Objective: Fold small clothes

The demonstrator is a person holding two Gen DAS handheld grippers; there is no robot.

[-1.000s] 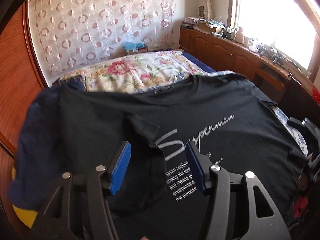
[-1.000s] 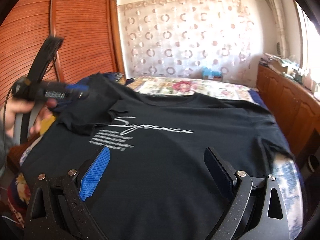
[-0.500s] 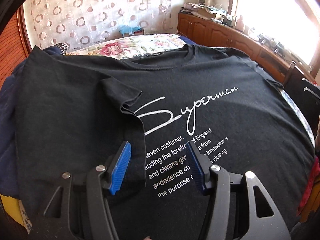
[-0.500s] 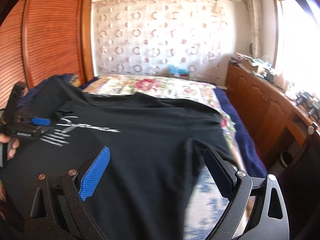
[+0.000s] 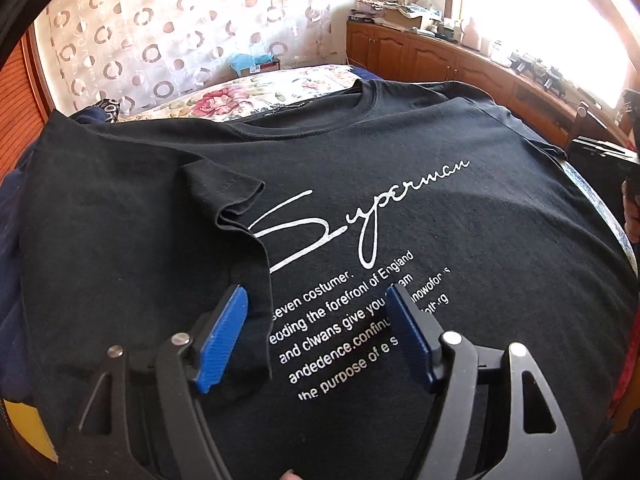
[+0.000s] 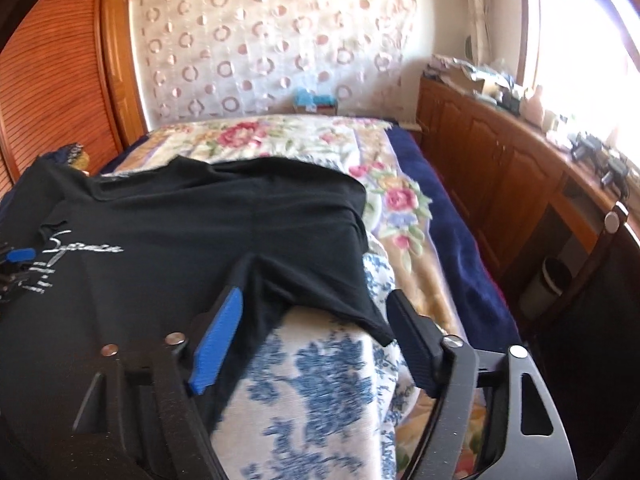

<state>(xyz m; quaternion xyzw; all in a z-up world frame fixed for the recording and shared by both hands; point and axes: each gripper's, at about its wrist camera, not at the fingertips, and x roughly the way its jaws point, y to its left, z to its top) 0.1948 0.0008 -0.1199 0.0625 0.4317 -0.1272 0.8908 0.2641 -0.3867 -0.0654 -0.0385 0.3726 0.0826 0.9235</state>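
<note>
- bed (image 6: 404,216) as the work surface, covered with a floral quilt (image 6: 256,136) in pinks and greens, a blue-and-white floral cloth (image 6: 320,384) nearer the camera, and a navy blanket (image 6: 452,240) showing along the window side.
- black t-shirt (image 5: 460,240) lies spread flat on the bed, collar toward the far wall, white script and lines of small print on the chest; its one sleeve (image 5: 228,208) is folded in over the front, its edge just beside the script.
- room: a sheer curtain (image 5: 160,36) with ring patterns on the far wall, a slatted wooden wardrobe (image 6: 52,80) on one side, low wooden cabinets (image 6: 500,168) under a bright window (image 5: 540,20) on the other.
- cabinet top carries a clutter of papers and small items, too blurred to name; a small bin (image 6: 548,284) stands on the floor beside the bed, contents not visible; a box with blue tissue (image 5: 256,64) sits at the head of the bed.
- left tongs (image 5: 316,336) hover low over the chest print and the folded-in edge, jaws opening, blue pads (image 5: 224,340) clear of the cloth with nothing gripped.
- right tongs (image 6: 316,340) sit at the shirt's other sleeve (image 6: 320,292), jaws closing, the sleeve hem lying between them though the pads do not yet press on it.
</note>
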